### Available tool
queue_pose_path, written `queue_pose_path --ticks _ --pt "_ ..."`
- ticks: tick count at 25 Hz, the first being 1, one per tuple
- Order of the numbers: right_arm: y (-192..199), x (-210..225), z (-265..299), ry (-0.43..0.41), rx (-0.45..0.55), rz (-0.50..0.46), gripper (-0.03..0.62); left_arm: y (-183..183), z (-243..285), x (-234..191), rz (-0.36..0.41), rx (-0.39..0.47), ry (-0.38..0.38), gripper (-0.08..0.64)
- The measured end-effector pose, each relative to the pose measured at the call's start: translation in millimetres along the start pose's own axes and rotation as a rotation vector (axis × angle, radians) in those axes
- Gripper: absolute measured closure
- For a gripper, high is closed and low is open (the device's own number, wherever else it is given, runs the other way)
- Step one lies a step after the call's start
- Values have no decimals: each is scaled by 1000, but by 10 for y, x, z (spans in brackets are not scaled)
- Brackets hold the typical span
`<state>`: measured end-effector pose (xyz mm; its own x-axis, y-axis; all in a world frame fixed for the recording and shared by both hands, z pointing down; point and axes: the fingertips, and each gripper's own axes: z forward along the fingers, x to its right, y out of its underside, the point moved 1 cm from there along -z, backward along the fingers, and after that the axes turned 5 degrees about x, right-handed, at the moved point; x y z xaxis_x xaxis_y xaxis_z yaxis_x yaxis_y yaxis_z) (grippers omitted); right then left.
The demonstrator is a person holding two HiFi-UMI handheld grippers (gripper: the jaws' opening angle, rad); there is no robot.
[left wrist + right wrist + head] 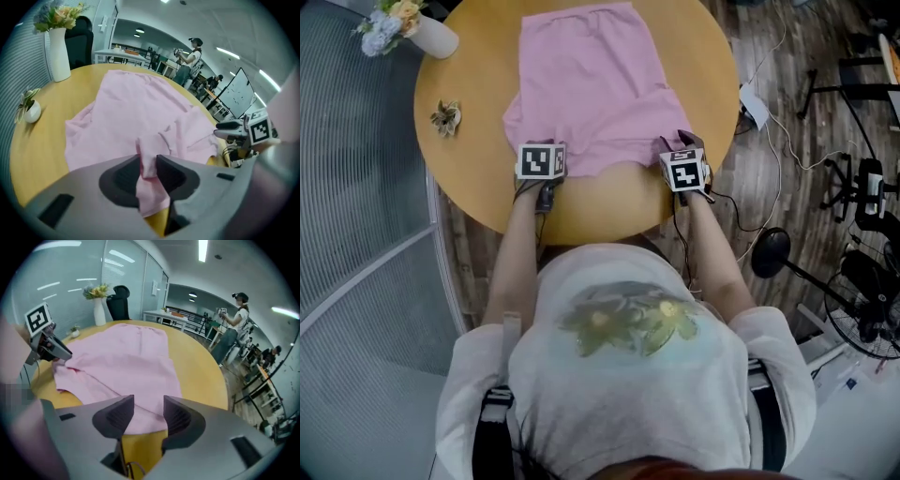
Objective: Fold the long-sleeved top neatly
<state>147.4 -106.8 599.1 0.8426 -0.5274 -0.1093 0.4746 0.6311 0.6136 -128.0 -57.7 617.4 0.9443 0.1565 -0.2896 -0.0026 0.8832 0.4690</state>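
A pink long-sleeved top lies spread on the round wooden table, its near edge bunched and wrinkled. My left gripper sits at the top's near left corner. In the left gripper view a narrow fold of the pink cloth stands between the partly parted jaws of the left gripper, loose rather than pinched. My right gripper is at the near right corner. In the right gripper view the right gripper is open over the top's hem, with nothing between the jaws.
A white vase of flowers and a small ornament stand on the table's far left. Cables and equipment stands crowd the floor on the right. A person stands far off across the room.
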Motion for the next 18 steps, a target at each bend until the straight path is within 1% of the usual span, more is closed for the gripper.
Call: queue_pose_path --ticks 1,2,4,5,6,8,11,14,15,16,18 --pt "104 102 19 28 -30 -2 403 16 9 8 1 -9 -12 453" --pt "205 176 58 41 -58 -4 403 21 5 21 9 -11 -22 477" --pt "344 244 129 38 -87 1 403 -15 -39 52 38 9 -34 539" --pt "374 244 129 30 -94 15 416 -61 -78 72 48 31 -33 543" --pt "391 237 117 24 -101 28 439 -125 -127 92 50 59 -26 546" --pt "401 214 93 25 -116 23 558 -287 -242 114 38 133 -9 548" --pt "388 192 29 39 -114 -36 570 -566 -503 105 21 267 3 549" --pt "354 244 -102 67 -85 -63 574 -827 -834 70 29 402 -17 549" --pt "355 262 -139 72 -74 -62 574 -860 -906 41 37 426 -31 549" --pt "365 272 -165 73 -65 -58 574 -852 -937 -1 46 430 -49 549" --pt "401 273 -181 68 -53 -47 574 -723 -890 -120 61 387 -89 548"
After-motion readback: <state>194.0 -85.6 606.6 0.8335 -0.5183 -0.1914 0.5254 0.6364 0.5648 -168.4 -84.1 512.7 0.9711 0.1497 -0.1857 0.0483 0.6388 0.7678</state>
